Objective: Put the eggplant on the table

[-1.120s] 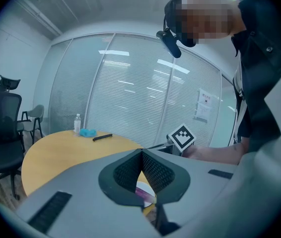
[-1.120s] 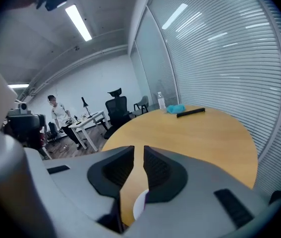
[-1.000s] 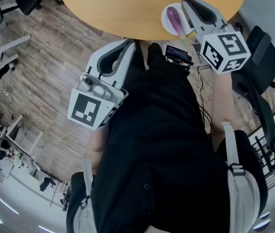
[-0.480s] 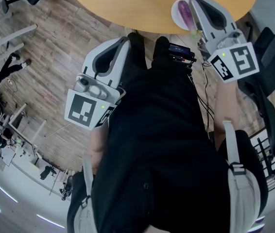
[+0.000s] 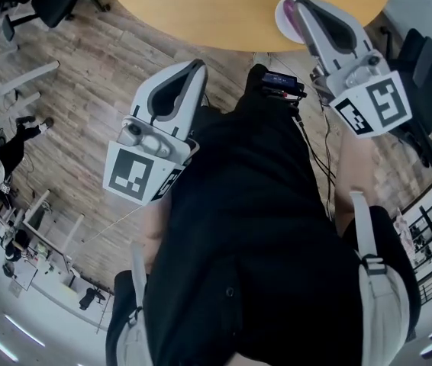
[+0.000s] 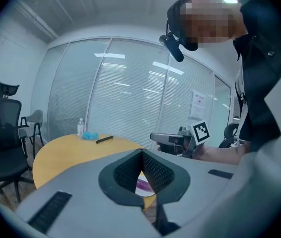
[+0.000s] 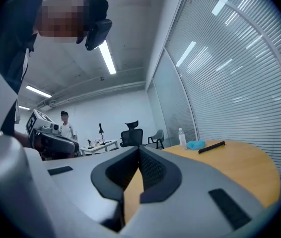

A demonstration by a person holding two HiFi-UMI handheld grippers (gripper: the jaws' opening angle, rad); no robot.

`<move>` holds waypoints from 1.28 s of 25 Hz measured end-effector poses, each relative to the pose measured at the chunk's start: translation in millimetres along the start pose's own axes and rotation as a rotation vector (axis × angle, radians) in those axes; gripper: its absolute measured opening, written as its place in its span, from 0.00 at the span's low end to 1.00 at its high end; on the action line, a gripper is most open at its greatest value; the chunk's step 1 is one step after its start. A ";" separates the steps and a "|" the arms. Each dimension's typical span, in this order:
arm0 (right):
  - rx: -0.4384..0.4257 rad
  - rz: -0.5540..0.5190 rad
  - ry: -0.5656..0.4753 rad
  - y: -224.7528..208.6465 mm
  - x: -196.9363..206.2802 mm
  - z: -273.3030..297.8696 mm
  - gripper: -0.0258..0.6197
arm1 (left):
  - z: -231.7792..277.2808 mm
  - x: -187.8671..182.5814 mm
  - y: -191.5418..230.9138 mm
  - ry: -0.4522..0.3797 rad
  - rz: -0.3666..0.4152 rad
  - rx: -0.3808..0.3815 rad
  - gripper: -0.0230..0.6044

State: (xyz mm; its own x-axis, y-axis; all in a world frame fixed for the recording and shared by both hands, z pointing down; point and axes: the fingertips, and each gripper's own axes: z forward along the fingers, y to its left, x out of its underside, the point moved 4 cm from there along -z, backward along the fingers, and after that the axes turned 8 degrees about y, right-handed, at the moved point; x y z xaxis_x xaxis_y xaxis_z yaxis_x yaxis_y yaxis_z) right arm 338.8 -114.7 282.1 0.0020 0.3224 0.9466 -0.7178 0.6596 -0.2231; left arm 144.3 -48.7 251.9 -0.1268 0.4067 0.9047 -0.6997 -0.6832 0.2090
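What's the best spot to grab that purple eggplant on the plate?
Probably across its middle, jaws closing on the narrow width, coming down from above: the eggplant lies flat and long on the white plate by the table edge.

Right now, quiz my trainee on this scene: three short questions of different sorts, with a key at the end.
1. Where does the eggplant lie?
2. True or false: the right gripper is shut on the eggplant.
3. The left gripper hangs over: A a chair, B the wooden floor, C a keyboard.

Key
1. On the white plate at the near edge of the table.
2. False: its jaws are together with nothing between them.
3. B
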 end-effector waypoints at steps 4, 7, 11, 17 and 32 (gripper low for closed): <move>0.045 0.017 -0.042 46.4 -11.6 0.9 0.07 | -51.2 7.7 20.1 -0.047 0.016 0.016 0.06; 0.049 0.023 -0.041 89.4 -17.7 -0.7 0.07 | -93.3 18.4 28.3 -0.081 0.005 0.012 0.06; 0.016 -0.025 -0.021 157.2 -19.8 15.4 0.07 | -145.6 41.5 44.8 -0.122 -0.012 0.021 0.06; -0.016 -0.075 0.012 265.7 -1.2 44.8 0.07 | -224.0 75.1 69.7 -0.166 -0.032 0.069 0.06; -0.118 -0.036 0.007 339.0 10.0 44.6 0.07 | -274.8 85.1 80.6 -0.163 -0.021 0.041 0.06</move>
State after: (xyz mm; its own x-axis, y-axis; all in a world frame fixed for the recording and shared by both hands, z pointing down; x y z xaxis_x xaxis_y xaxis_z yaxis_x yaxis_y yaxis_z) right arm 64.5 81.9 226.3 0.0312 0.3015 0.9530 -0.6305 0.7457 -0.2153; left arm -116.1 97.6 243.8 0.0054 0.3195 0.9476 -0.6715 -0.7010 0.2402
